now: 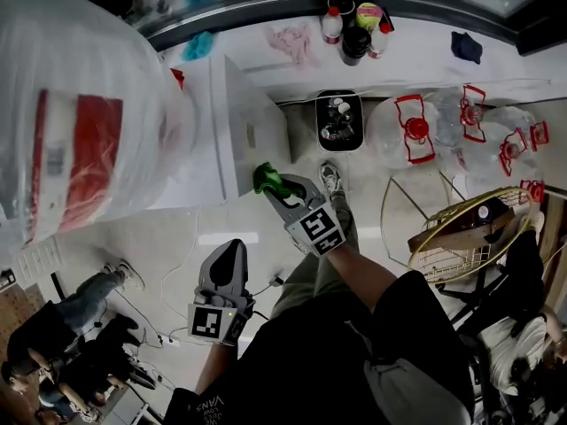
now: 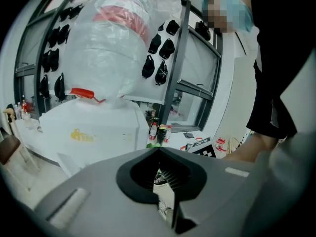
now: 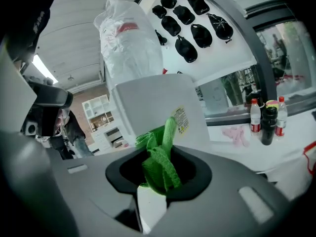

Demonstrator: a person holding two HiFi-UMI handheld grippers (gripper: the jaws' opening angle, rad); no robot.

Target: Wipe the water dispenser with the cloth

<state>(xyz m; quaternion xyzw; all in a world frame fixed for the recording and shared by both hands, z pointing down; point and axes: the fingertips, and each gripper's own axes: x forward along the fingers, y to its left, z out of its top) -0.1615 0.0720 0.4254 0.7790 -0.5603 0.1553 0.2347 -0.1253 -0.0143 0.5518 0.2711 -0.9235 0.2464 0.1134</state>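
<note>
The white water dispenser (image 1: 232,122) stands left of centre, and a large plastic-wrapped water bottle (image 1: 75,104) sits on top of it. My right gripper (image 1: 276,187) is shut on a green cloth (image 1: 268,180) that is bunched against the dispenser's side panel. In the right gripper view the green cloth (image 3: 160,154) sticks out between the jaws in front of the white dispenser (image 3: 158,107). My left gripper (image 1: 228,259) hangs lower, away from the dispenser, jaws closed with nothing in them. In the left gripper view the dispenser (image 2: 94,132) lies ahead.
Several empty water jugs with red handles (image 1: 416,131) lie on the floor at the right, beside a wire fan guard (image 1: 469,228). Bottles (image 1: 354,29) and a pink cloth (image 1: 292,42) sit on the ledge behind. People sit at the lower left (image 1: 71,326).
</note>
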